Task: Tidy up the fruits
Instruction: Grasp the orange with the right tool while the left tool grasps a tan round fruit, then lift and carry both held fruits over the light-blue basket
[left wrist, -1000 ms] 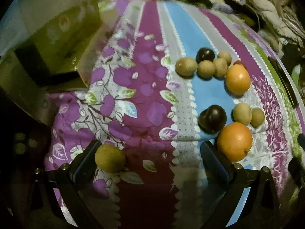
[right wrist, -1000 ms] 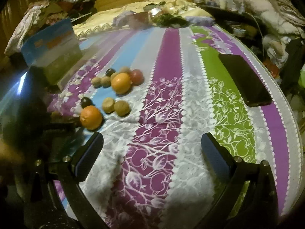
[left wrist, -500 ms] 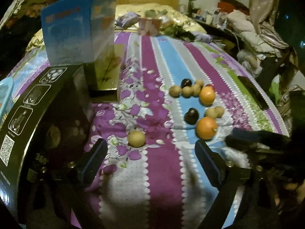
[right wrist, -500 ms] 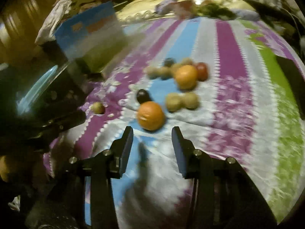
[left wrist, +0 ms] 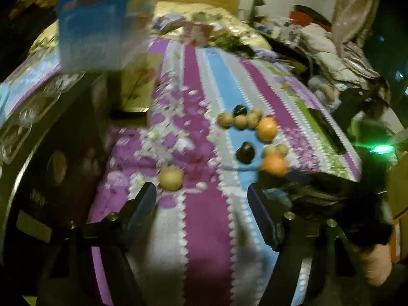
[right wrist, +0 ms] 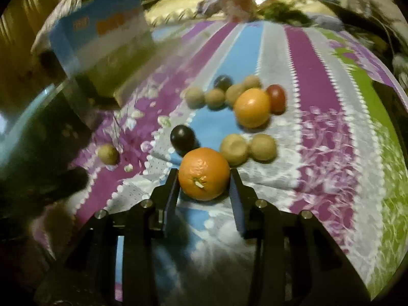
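Striped bedspread [right wrist: 316,81] in purple, blue, grey and green bands, spread across the whole bed. Blue carton [right wrist: 99,38] upright at far left, with a black box [left wrist: 58,153] just in front of it.

Right gripper [right wrist: 204,178]: jaws narrowed and just closing; near orange [right wrist: 204,181] seated between the fingertips, both pads against its sides as far as can be seen. Orange resting on the blue-and-grey band, stem end turned toward the camera; round body, no distinct long axis. Dark plum [right wrist: 182,137] touching or just beside the orange at upper left. Two tan fruits [right wrist: 247,148] just behind it on the right, side by side.

Left gripper [left wrist: 201,196]: jaws apart at medium width, just closing, nothing between the pads. Single yellow-tan fruit [left wrist: 170,177] on the purple band just ahead of the left fingertip, clear of both fingers.

Far cluster: second orange [right wrist: 252,111], red fruit [right wrist: 276,98] just behind it, row of small tan fruits [right wrist: 216,97] and second dark plum [right wrist: 223,81] to its left. Individual orientation not discernible through blur.
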